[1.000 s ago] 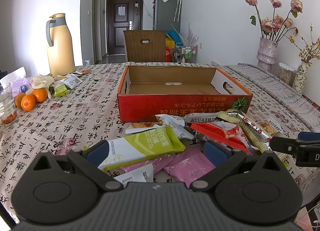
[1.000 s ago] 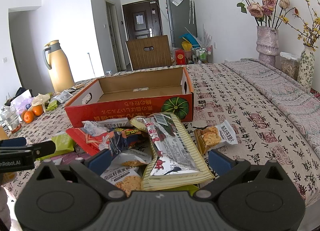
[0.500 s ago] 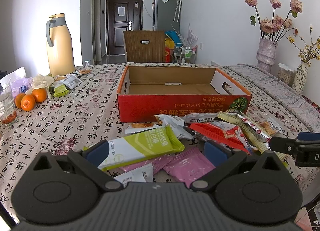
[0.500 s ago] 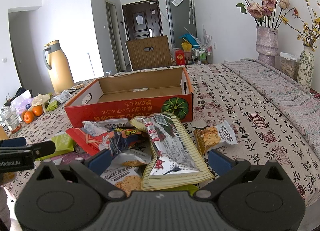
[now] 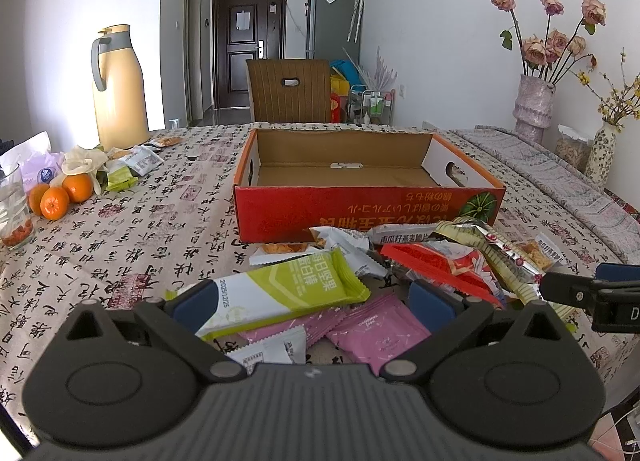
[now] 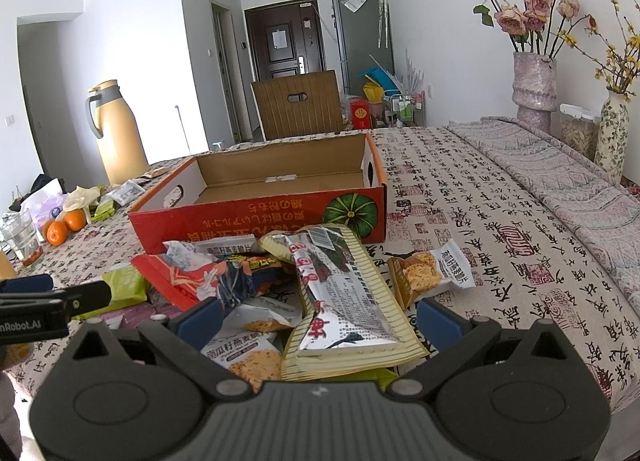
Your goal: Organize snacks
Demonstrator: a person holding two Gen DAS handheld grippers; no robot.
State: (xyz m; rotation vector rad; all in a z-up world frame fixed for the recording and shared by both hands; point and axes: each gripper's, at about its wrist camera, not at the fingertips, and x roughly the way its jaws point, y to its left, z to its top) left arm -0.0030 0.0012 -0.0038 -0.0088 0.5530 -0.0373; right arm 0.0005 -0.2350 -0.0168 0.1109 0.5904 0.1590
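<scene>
A heap of snack packets lies on the patterned tablecloth in front of an empty red cardboard box [image 5: 360, 213] [image 6: 256, 217]. My left gripper [image 5: 314, 299] is open above a green-and-white bar [image 5: 288, 289] and pink sachets [image 5: 376, 331], holding nothing. My right gripper [image 6: 320, 315] is open over a long silver-and-yellow packet [image 6: 344, 301], beside a red packet [image 6: 192, 281] and a cracker pack [image 6: 432, 273]. Each gripper's tip shows at the edge of the other view.
A tan thermos jug [image 5: 118, 89] stands at the back left. Oranges [image 5: 60, 195], a glass [image 5: 14, 213] and small packets sit at the left. Vases of dried flowers [image 6: 534, 81] and a folded cloth [image 6: 560, 177] occupy the right. A chair [image 5: 292, 89] stands behind the table.
</scene>
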